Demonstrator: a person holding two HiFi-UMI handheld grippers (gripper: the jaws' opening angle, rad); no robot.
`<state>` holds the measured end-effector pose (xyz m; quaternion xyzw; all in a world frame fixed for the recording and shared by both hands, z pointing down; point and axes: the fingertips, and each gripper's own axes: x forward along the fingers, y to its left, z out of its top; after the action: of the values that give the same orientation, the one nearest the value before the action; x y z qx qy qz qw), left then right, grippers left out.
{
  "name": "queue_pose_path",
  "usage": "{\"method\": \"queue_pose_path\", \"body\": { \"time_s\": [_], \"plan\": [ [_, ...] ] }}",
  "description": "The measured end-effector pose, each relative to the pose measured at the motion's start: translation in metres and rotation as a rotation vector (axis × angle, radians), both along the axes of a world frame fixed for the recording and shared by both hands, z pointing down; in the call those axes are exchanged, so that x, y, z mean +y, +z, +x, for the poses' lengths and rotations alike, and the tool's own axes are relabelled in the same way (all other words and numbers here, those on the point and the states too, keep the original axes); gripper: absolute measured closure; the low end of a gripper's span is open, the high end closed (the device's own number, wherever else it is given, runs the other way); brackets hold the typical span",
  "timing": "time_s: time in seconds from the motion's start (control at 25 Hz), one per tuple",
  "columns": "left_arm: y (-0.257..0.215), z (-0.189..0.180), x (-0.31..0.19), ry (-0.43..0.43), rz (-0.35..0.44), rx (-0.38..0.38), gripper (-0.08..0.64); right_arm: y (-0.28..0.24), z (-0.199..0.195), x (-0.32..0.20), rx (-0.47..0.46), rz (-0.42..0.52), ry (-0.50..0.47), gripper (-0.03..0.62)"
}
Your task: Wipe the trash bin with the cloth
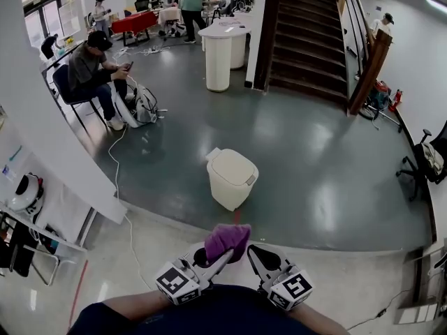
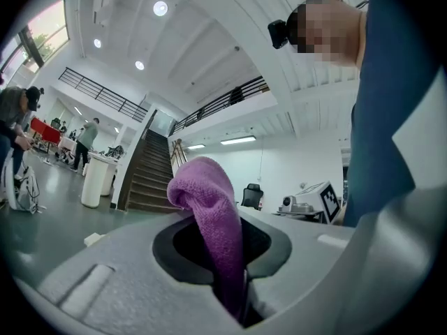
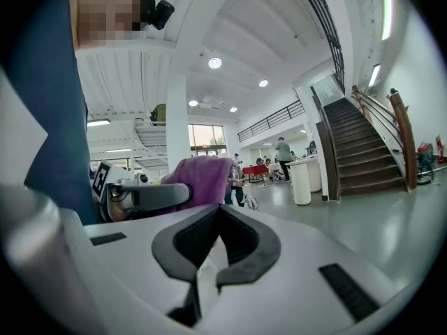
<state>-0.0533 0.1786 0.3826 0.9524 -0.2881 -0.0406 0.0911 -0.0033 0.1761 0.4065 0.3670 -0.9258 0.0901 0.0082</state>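
The cream trash bin (image 1: pixel 231 178), lid down, stands on the dark grey floor a few steps ahead of me. Both grippers are held low against my body, well short of it. My left gripper (image 1: pixel 221 259) is shut on a purple cloth (image 1: pixel 226 240), which bunches up above its jaws. In the left gripper view the cloth (image 2: pixel 211 208) rises out of the pinched jaws of that gripper (image 2: pixel 236 278). My right gripper (image 1: pixel 260 258) sits just right of the cloth. Its jaws (image 3: pixel 208 260) meet with nothing between them. The cloth (image 3: pixel 202 180) shows to its left.
A seated person (image 1: pixel 92 67) and a backpack (image 1: pixel 145 106) are at far left. A white cable (image 1: pixel 116 166) trails across the floor. A white round counter (image 1: pixel 218 56) and a dark staircase (image 1: pixel 307 37) stand beyond the bin. An office chair (image 1: pixel 423 160) is at right, a white wall (image 1: pixel 49 128) at left.
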Motion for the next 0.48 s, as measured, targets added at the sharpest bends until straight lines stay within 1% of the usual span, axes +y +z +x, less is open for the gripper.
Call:
{"method": "queue_pose_path", "body": {
  "time_s": [0.2, 0.32, 0.48],
  "plan": [
    [0.001, -0.033, -0.081, 0.033, -0.01, 0.05, 0.502, 0.001, -0.026, -0.079, 0.009, -0.025, 0.054, 0.581],
    [-0.002, -0.053, -0.124, 0.048, -0.03, 0.055, 0.502, -0.002, -0.04, -0.119, 0.009, -0.031, 0.091, 0.581],
    [-0.002, -0.065, -0.165, 0.092, -0.041, 0.046, 0.502, -0.006, -0.053, -0.163, 0.004, -0.032, 0.136, 0.582]
  ]
}}
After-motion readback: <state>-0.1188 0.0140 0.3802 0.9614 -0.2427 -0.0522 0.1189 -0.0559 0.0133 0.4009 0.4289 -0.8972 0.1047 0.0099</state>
